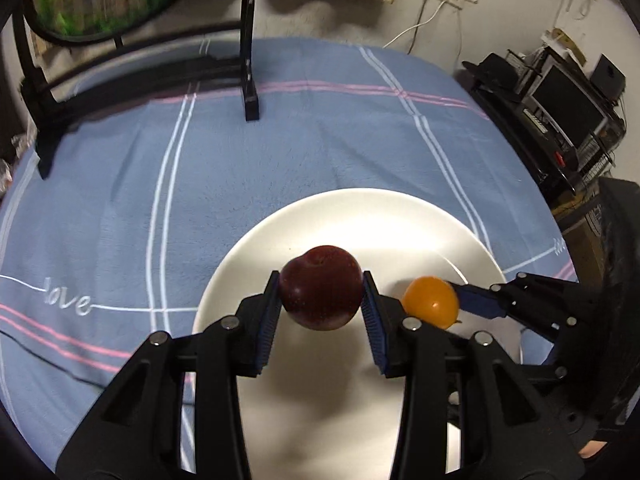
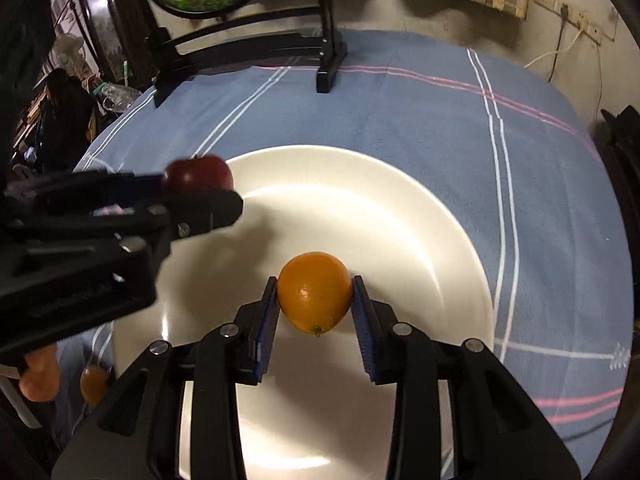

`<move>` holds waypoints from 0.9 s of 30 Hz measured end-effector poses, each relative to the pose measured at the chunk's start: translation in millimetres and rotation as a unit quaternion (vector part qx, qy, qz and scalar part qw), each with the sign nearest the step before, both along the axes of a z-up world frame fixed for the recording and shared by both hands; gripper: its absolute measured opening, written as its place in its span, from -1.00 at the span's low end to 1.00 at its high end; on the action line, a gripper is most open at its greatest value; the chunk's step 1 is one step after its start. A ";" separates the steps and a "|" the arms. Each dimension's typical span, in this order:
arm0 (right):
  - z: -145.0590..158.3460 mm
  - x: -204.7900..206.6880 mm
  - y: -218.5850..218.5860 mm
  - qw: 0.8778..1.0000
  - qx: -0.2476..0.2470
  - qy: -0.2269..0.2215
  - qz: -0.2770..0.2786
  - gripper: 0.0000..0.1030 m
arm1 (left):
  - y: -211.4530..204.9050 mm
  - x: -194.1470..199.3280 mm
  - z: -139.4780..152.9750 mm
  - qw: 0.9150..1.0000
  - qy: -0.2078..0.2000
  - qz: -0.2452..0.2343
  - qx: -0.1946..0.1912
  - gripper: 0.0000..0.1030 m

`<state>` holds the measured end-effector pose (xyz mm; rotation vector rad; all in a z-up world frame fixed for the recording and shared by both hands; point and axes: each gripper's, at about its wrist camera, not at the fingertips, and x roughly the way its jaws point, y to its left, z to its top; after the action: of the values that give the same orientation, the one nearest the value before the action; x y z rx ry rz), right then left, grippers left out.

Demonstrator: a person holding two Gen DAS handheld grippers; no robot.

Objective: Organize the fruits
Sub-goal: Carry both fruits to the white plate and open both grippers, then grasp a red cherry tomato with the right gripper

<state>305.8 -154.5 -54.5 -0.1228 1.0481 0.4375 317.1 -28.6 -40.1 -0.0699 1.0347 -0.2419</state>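
Dark red apple [image 1: 320,288] is clamped by the left tool [image 1: 322,304]; the orange [image 2: 314,292] is clamped by the right tool [image 2: 314,308], lower centre. If released above the white plate [image 2: 400,208], either fruit could roll off.

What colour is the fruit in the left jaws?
Dark red, a round apple; clearest in the left wrist view.

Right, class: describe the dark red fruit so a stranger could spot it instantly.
Find the big white plate on the blue cloth. Above it, the left gripper holds the apple. It is dark red; the fruit beside it is an orange.
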 end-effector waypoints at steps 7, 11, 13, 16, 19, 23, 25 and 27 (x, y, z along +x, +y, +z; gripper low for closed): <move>9.6 7.9 4.1 0.999 -0.029 -0.028 -0.012 0.23 | -3.7 6.7 7.2 1.000 -0.010 0.007 -0.002 0.34; 39.0 -23.7 -5.7 0.998 -0.038 -0.056 -0.010 0.23 | 14.1 -32.0 41.3 0.999 -0.040 0.002 -0.010 0.43; 56.8 -58.6 -16.8 0.998 -0.023 -0.063 -0.014 0.27 | 25.3 -67.6 57.1 0.998 -0.064 0.003 -0.009 0.52; 67.7 -114.7 -26.7 0.997 0.002 -0.069 -0.026 0.54 | 40.4 -134.5 70.1 0.995 -0.098 0.010 -0.011 0.60; 62.7 -183.3 -29.5 0.994 0.008 -0.101 -0.049 0.84 | 52.5 -210.2 64.3 0.991 -0.129 0.034 -0.009 0.76; 41.0 -255.5 -24.1 0.990 0.012 -0.122 -0.065 0.84 | 54.8 -278.1 41.6 0.989 -0.143 0.038 -0.009 0.76; 34.1 -274.9 -20.6 0.990 0.017 -0.116 -0.075 0.84 | 49.0 -302.5 31.8 0.989 -0.145 0.024 0.012 0.76; 35.4 -288.4 -18.6 0.990 0.019 -0.113 -0.076 0.84 | 46.7 -317.9 28.8 0.989 -0.145 0.012 0.013 0.76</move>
<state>17.4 -173.1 -19.1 -0.0560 0.8187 0.2980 -0.8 18.1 -11.4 -0.0229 0.7464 -0.2094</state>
